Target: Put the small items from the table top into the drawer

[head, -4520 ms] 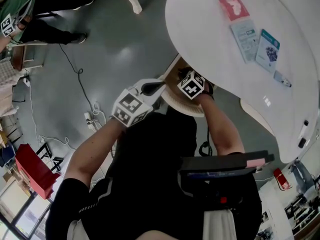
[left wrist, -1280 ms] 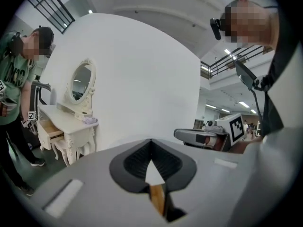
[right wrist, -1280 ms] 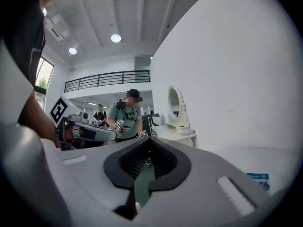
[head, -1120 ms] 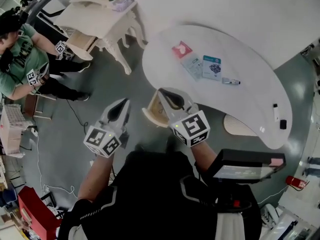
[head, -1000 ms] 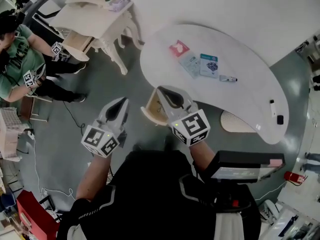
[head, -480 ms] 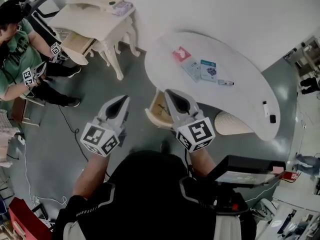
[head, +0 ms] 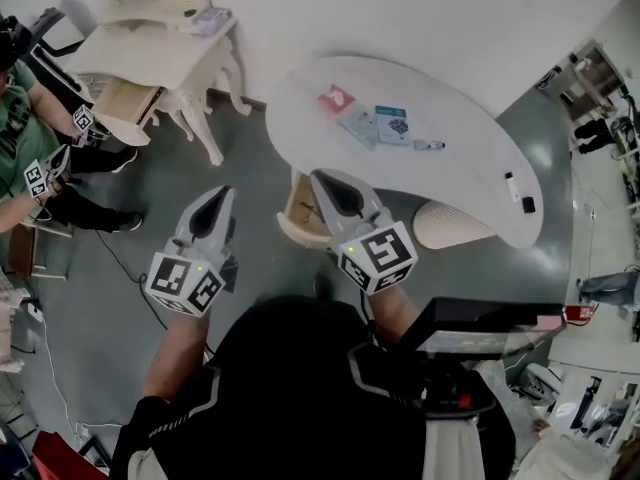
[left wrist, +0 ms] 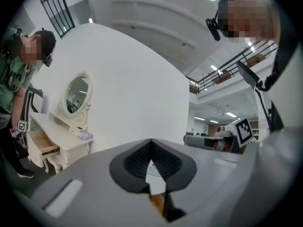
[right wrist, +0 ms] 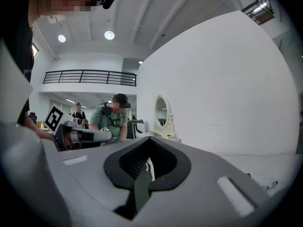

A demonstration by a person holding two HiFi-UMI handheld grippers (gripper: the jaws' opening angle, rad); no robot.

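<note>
The left claw (head: 220, 196) hangs level over the floor, shut on nothing. Just right of it the drawer (head: 288, 230) stands open under the near rim of the surface (head: 460, 108); what lies inside cannot be made out. The right claw (head: 322, 181) is closed and empty too, its tip over the drawer's right side.

The small items lie on the surface, well apart from the drawer: a red packet (head: 337, 98), a pale packet (head: 358, 126) touching a blue card (head: 392, 124), then a pen (head: 428, 145), and a dark bit (head: 510, 180) near the right end.

Likely trouble:
- The packets and card lie flat on a smooth top, so a claw may push them along instead of getting under an edge.
- The pale packet and card touch, so pinching one may drag the other.
- The pen may roll off.
- The drawer sits below the rim, so a release too soon or too far out would drop the item on the floor.
- The right claw could knock the drawer.
</note>
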